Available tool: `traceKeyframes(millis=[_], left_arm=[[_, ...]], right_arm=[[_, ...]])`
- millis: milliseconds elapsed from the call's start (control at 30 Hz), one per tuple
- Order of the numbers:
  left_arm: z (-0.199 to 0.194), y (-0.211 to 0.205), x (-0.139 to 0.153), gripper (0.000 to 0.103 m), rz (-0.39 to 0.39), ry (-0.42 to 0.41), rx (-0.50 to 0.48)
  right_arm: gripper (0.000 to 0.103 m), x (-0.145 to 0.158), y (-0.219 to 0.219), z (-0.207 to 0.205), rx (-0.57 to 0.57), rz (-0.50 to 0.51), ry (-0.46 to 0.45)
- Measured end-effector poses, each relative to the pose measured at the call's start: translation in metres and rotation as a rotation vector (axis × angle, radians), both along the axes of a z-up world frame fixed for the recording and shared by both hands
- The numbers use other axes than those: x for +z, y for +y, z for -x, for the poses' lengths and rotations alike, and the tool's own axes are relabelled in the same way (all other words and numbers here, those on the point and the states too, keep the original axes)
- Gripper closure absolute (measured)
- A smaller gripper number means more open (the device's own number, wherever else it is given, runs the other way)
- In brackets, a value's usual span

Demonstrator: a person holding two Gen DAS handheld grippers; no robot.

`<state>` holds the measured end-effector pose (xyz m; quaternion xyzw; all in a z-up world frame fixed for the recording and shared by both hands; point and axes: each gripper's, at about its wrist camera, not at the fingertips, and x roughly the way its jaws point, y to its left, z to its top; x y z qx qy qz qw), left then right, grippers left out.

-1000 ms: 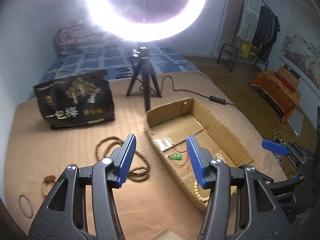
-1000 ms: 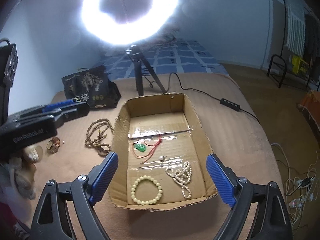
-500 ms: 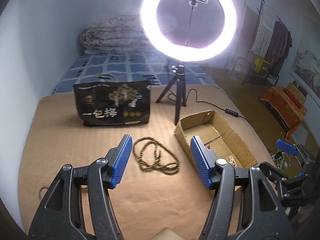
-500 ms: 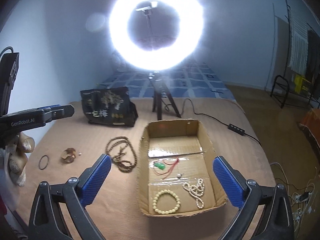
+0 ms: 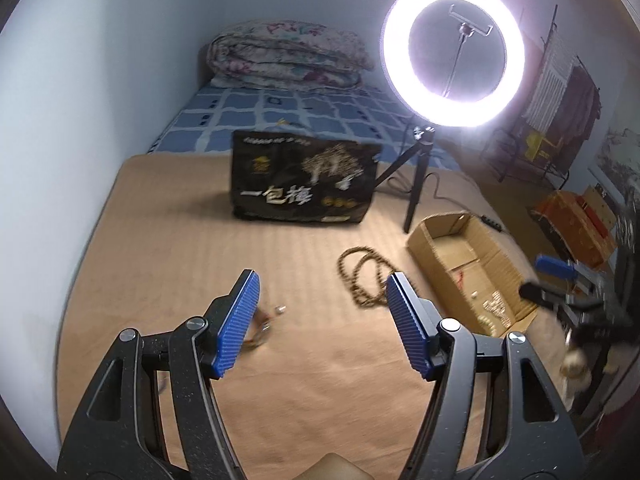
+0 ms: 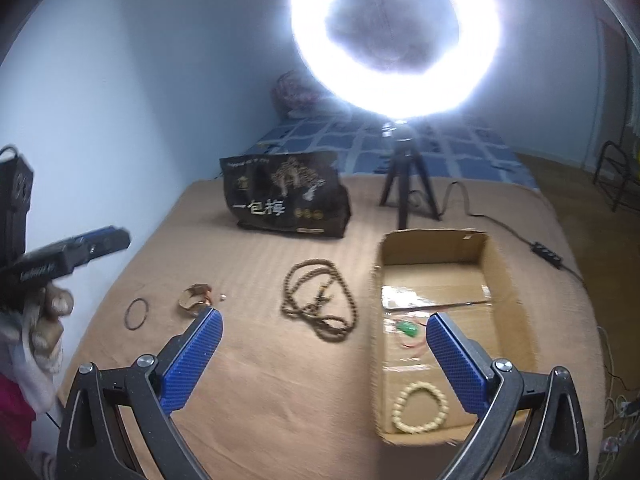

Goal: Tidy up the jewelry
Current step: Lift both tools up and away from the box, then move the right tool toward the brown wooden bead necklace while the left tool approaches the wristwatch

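- Your left gripper (image 5: 322, 308) has swung away from the cardboard box (image 5: 496, 264) over the last second and now hangs above bare blanket (image 5: 168, 248) toward its left edge, jaws spread wide, nothing between them
- Just past its left finger (image 5: 240, 316), half hidden, you've got the small gold ring piece (image 6: 195, 298) with a tiny pearl (image 6: 223, 298) beside it; the thin dark hoop (image 6: 137, 312) lies further toward the left edge
- That swing reads as lining up on the small loose pieces, so I'd judge a fresh pick is next, not a drop
- Mid-blanket, the long brown bead necklace (image 6: 320, 300) lies coiled, just left of the box wall and apart from both tools
- Your right gripper (image 6: 324, 346) has pulled back and tilted up: earlier it framed the box alone, now it straddles necklace and box, jaws fully apart, empty
- At the right side, the box already holds the green pendant on red cord (image 6: 408, 328), a cream bead bracelet (image 6: 420, 408) at its near end, and a pale strand (image 5: 494, 308)
- So four pieces are still out on the blanket; the frames are blurred, so you're mid-move
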<state>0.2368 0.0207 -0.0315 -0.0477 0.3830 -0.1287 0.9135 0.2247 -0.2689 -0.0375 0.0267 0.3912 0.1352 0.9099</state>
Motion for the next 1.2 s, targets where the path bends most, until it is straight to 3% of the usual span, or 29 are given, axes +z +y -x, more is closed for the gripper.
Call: traceKeyframes(millis=[200, 467, 733, 933, 1200], left_arm=[[0.007, 0.021, -0.028, 0.035, -0.021, 0.026, -0.012], [0.0, 0.031, -0.07, 0.035, -0.01, 0.074, -0.028], [-0.014, 0.044, -0.102, 0.035, 0.018, 0.106, -0.027], [-0.023, 0.047, -0.126, 0.035, 0.002, 0.123, -0.055], [-0.038, 0.043, -0.15, 0.035, -0.011, 0.148, -0.054]], right_arm=[[0.0, -0.014, 0.031, -0.036, 0.058, -0.023, 0.048], [0.0, -0.071, 0.051, -0.092, 0.073, -0.039, 0.197], [0.0, -0.108, 0.067, -0.147, 0.058, -0.008, 0.283], [0.0, -0.129, 0.07, -0.181, 0.013, -0.009, 0.324], [0.0, -0.148, 0.087, -0.195, 0.013, 0.106, 0.315]])
